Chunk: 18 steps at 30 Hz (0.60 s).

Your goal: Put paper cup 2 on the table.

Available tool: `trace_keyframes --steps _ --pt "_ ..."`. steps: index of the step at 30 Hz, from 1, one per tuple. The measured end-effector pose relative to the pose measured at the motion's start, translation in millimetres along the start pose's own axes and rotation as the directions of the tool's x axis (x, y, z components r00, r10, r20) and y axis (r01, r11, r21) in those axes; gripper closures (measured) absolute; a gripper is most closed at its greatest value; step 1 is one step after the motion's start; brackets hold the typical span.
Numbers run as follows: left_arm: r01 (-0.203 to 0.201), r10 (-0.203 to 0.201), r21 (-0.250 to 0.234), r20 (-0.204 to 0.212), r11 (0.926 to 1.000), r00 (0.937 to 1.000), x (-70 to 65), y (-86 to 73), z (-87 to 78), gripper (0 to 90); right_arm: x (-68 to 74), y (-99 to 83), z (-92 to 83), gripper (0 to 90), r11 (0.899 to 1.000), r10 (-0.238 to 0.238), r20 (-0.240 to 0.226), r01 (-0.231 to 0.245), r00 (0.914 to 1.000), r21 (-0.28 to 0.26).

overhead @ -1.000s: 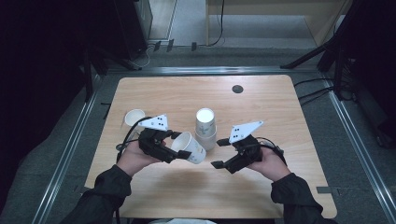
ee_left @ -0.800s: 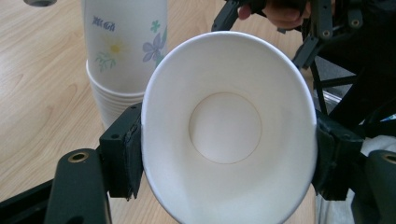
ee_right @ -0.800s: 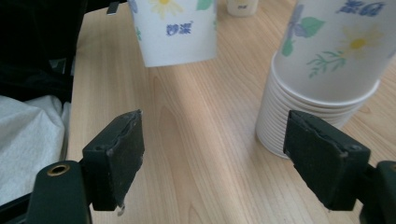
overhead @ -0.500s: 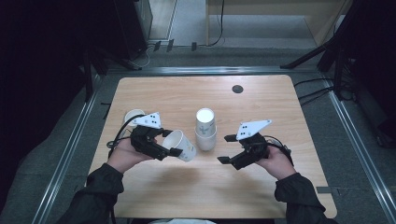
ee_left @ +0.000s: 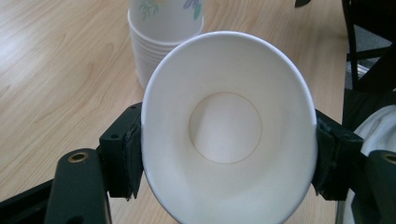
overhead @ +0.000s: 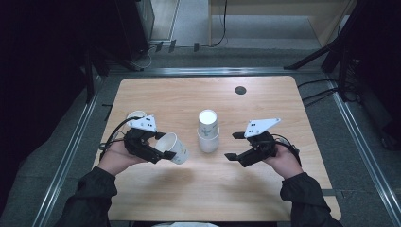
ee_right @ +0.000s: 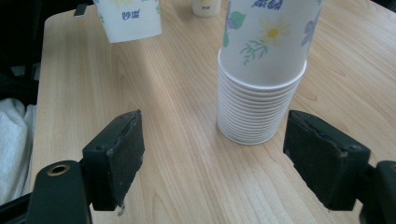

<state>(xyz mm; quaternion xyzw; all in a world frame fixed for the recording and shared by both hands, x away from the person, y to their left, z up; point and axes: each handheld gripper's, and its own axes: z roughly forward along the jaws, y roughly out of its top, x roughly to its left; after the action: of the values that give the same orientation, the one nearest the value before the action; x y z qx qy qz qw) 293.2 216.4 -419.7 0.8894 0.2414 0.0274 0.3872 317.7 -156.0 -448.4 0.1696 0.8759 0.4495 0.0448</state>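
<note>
High view: the left gripper is clamped on a single paper cup, tilted with its mouth toward the person, left of and apart from the upside-down stack of cups at table centre; another cup stands at the far left, and the right gripper, jaws apart, sits right of the stack. Left gripper view: both pads press the rim of the paper cup, squeezing it oval, white inside, the stack just beyond. Right gripper view: jaws stand wide with nothing between, the flower-printed stack ahead; the held cup bears blue writing too blurred to read.
</note>
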Motion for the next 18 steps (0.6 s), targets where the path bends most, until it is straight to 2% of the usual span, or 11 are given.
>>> trace_keyframes --steps 7,18 --pt "0.017 -0.016 0.038 -0.047 0.9991 0.9988 3.7 -11.1 -8.4 26.1 -6.8 -0.2 -0.8 20.7 1.000 0.001 0.012 -0.001 0.9999 0.005" --pt "0.056 -0.048 0.073 -0.107 0.9958 0.9932 12.1 -28.4 -18.7 26.0 -13.9 0.2 -1.9 20.7 1.000 0.004 0.019 -0.004 0.9998 0.001"
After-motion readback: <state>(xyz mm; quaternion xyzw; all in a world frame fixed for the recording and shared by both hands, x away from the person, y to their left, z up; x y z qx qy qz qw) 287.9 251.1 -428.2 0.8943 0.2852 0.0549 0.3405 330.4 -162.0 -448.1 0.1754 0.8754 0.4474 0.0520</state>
